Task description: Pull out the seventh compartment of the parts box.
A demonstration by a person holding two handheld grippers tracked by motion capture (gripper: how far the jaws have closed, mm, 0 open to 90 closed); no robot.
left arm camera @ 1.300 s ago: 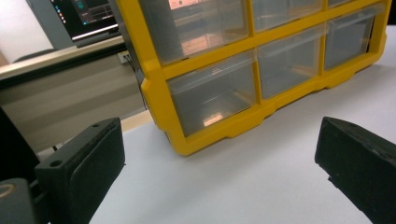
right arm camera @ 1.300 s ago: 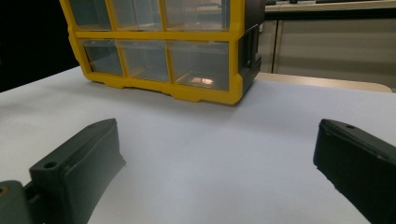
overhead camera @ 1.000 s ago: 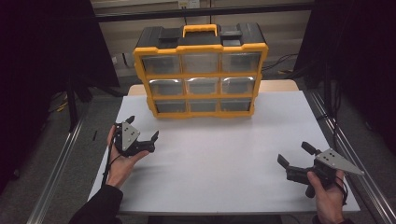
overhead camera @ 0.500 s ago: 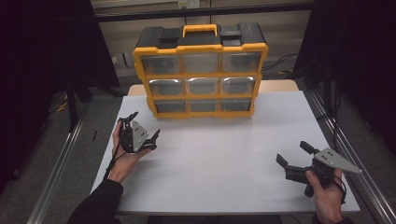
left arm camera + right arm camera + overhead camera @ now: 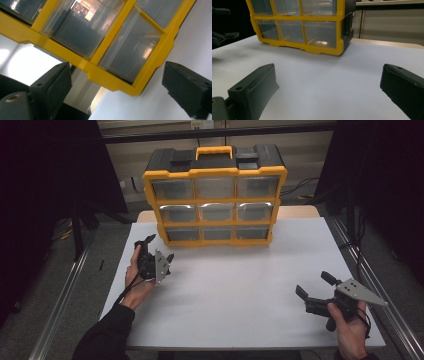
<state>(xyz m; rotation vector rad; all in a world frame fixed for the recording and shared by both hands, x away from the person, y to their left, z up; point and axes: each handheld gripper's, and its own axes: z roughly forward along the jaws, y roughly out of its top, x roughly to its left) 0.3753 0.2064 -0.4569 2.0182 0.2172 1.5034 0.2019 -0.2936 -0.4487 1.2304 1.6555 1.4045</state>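
A yellow and black drawer cabinet (image 5: 215, 200) with clear drawers in three rows stands at the back of the white table (image 5: 240, 290). My left gripper (image 5: 160, 247) is held in a hand just in front of the cabinet's lower left corner, apart from it. Its jaws are open with nothing between them and have just been closing a little. In the left gripper view the cabinet's yellow frame (image 5: 110, 82) and clear bottom drawers lie close ahead of the left gripper (image 5: 117, 72). My right gripper (image 5: 311, 282) rests open and empty near the table's front right, aimed at the cabinet (image 5: 299, 18) across bare table.
Metal rails (image 5: 60, 295) run along both sides of the table, with dark curtains beyond. The table's front edge lies close to my right hand (image 5: 350, 330). A black handle sits on the cabinet's top (image 5: 214, 153).
My left hand has carried its gripper to the right and closer to the cabinet's lower left corner. The right gripper has stayed where it was.
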